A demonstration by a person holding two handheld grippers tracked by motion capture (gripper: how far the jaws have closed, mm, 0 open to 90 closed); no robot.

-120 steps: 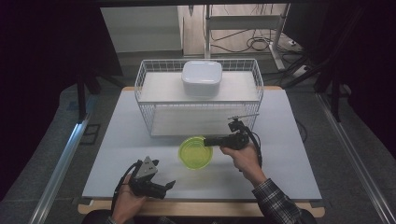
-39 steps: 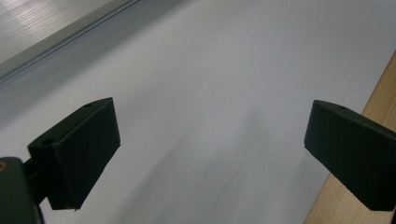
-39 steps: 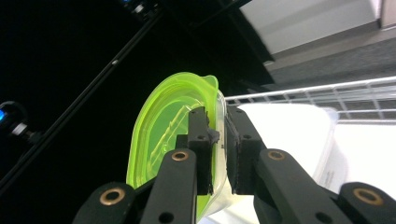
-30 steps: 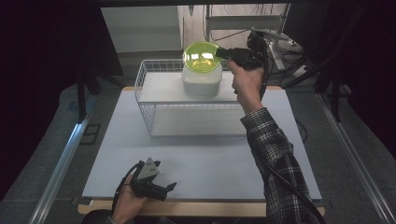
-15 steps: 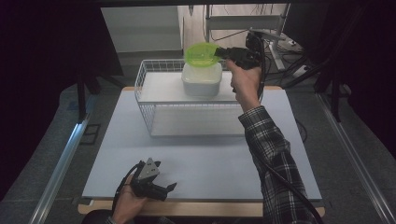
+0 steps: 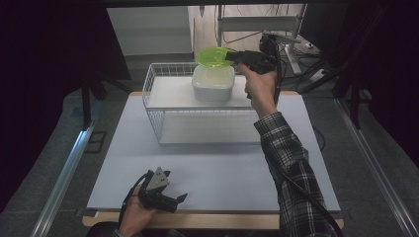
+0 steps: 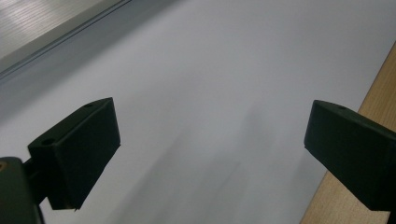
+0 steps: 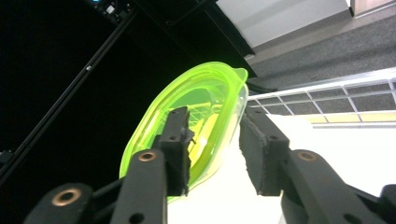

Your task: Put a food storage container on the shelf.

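A translucent green lid lies slightly tilted right over the top of a white container, which stands in a white wire basket. My right gripper reaches in from the right at the lid's rim. In the right gripper view the lid stands between the jaws of the right gripper, which have just been opening; a gap shows beside the right pad. My left gripper rests near the table's front edge, open and holding nothing, its left gripper view looking at bare white tabletop.
The basket takes up the back middle of the white table top. A wooden front edge runs along the table. Metal rails flank the table, and a shelf with cables stands behind the basket.
The lid has turned from facing up-front to nearly flat and come down onto the container's top. The right hand barely shifted. The left gripper stayed put.
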